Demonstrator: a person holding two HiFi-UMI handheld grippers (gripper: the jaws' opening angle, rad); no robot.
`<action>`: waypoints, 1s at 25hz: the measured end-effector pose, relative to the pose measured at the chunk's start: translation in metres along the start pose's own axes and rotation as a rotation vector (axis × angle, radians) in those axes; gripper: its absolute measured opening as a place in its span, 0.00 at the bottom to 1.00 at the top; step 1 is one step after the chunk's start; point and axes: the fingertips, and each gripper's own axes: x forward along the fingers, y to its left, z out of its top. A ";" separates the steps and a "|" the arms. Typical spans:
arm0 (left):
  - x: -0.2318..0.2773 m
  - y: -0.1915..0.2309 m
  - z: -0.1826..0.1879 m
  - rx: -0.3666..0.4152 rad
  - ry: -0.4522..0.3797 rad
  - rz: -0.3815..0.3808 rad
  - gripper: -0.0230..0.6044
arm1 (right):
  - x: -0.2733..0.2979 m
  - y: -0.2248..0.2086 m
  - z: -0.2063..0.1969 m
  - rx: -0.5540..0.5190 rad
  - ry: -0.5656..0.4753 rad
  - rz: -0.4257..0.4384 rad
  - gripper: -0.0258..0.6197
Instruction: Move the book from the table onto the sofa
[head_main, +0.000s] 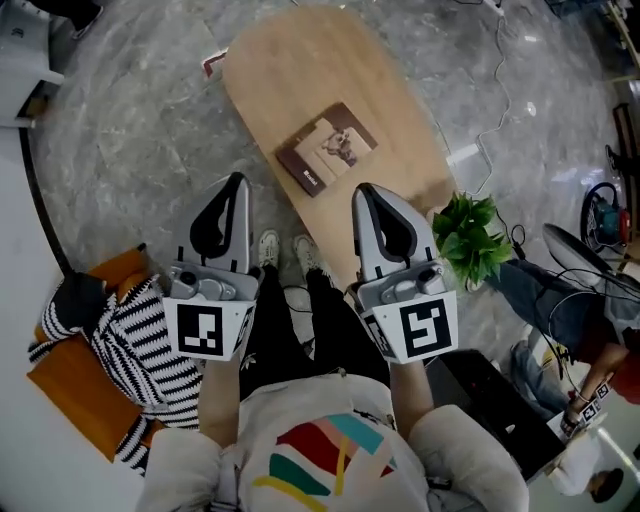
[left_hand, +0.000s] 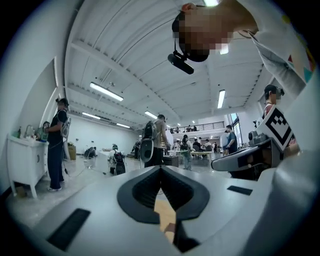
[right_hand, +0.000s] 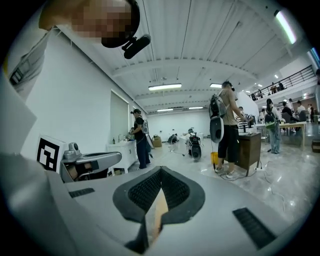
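Note:
A brown book (head_main: 327, 148) with a pale cover picture lies flat on the oval wooden table (head_main: 290, 60), near its close end. My left gripper (head_main: 238, 182) is held over the floor, short of the table and to the left of the book, its jaws shut with nothing in them. My right gripper (head_main: 364, 192) hovers just short of the table's near edge, below the book, also shut and empty. In both gripper views the jaw tips (left_hand: 160, 168) (right_hand: 161, 170) meet, and a sliver of the table shows through the hollow behind them. An orange sofa (head_main: 75, 375) sits at the lower left.
A striped black-and-white cloth (head_main: 150, 345) lies on the sofa. A green potted plant (head_main: 470, 235) stands right of the table. A cable (head_main: 500, 80) trails across the marble floor. A seated person (head_main: 590, 340) is at the right. Several people stand far off in the hall.

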 end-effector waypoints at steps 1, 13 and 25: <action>0.009 0.008 -0.028 -0.023 0.020 0.005 0.05 | 0.015 -0.005 -0.026 0.008 0.033 -0.003 0.06; 0.035 0.053 -0.313 -0.105 0.256 0.072 0.05 | 0.120 -0.038 -0.311 0.044 0.425 0.047 0.06; 0.025 0.042 -0.364 -0.162 0.343 0.026 0.05 | 0.139 -0.048 -0.384 0.029 0.570 -0.011 0.06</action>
